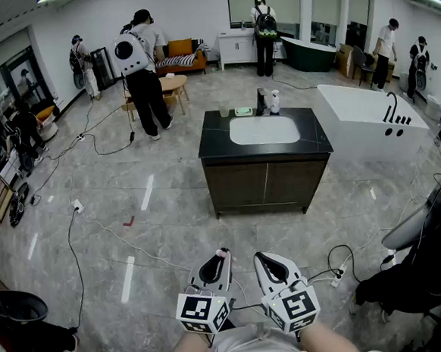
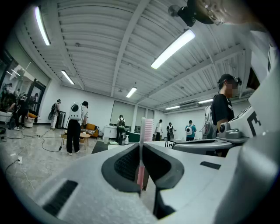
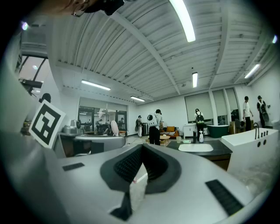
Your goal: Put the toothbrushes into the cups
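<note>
My left gripper (image 1: pixel 221 256) is shut on a pink toothbrush (image 1: pixel 222 252). In the left gripper view the toothbrush (image 2: pixel 148 129) stands upright, its bristled head above the closed jaws of the left gripper (image 2: pixel 141 146). Beside it, my right gripper (image 1: pixel 260 258) is shut with nothing between its fingers; the right gripper view shows the right gripper's (image 3: pixel 141 148) tips meeting. Both are held low and level, well short of a black-topped vanity (image 1: pixel 266 160). A cup (image 1: pixel 224 112) stands on its far left corner and shows small in the right gripper view as the cup (image 3: pixel 178 139).
A faucet (image 1: pixel 261 100), a white bottle (image 1: pixel 275 101) and a green dish (image 1: pixel 243 111) sit behind the white sink. A white bathtub (image 1: pixel 368 114) stands to the right. Cables (image 1: pixel 104 241) cross the grey floor. Several people stand around the room.
</note>
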The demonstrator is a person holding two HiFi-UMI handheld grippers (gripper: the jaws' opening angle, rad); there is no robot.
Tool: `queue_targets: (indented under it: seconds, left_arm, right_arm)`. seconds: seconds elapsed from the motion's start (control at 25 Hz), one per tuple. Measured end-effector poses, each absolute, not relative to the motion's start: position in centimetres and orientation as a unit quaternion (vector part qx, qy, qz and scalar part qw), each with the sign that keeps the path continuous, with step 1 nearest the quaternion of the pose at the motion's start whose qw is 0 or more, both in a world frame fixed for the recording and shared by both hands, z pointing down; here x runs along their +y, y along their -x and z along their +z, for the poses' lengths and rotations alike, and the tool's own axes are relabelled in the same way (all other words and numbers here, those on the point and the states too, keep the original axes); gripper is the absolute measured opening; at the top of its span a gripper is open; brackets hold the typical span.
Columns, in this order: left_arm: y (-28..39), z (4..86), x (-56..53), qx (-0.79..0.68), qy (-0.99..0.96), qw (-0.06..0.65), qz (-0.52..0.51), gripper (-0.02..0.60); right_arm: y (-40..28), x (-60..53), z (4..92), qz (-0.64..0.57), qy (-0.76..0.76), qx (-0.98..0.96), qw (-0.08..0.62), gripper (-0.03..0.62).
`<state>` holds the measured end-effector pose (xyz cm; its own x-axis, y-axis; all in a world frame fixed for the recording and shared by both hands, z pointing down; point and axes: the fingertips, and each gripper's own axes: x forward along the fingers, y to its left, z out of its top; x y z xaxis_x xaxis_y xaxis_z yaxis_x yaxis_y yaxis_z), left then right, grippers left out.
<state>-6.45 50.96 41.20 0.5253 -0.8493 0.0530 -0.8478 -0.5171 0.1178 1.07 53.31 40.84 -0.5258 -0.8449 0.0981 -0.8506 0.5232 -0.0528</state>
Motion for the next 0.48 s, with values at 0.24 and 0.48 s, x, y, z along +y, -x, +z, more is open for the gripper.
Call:
queue_targets:
  seconds: [0.24, 0.48]
  left_arm:
    - [6.5, 41.6, 50.1, -0.487, -0.870, 0.073, -0.008, 0.034]
    - [6.6, 41.7, 49.6, -0.490, -0.869, 0.071, -0.003, 0.034]
  right_arm:
    - [-1.7, 52.4, 41.0, 0.050, -0.492, -0.869, 0.032, 0.026]
    - [-2.1, 51.7, 41.6, 0.074, -0.496, -0.865, 0.025, 0.026]
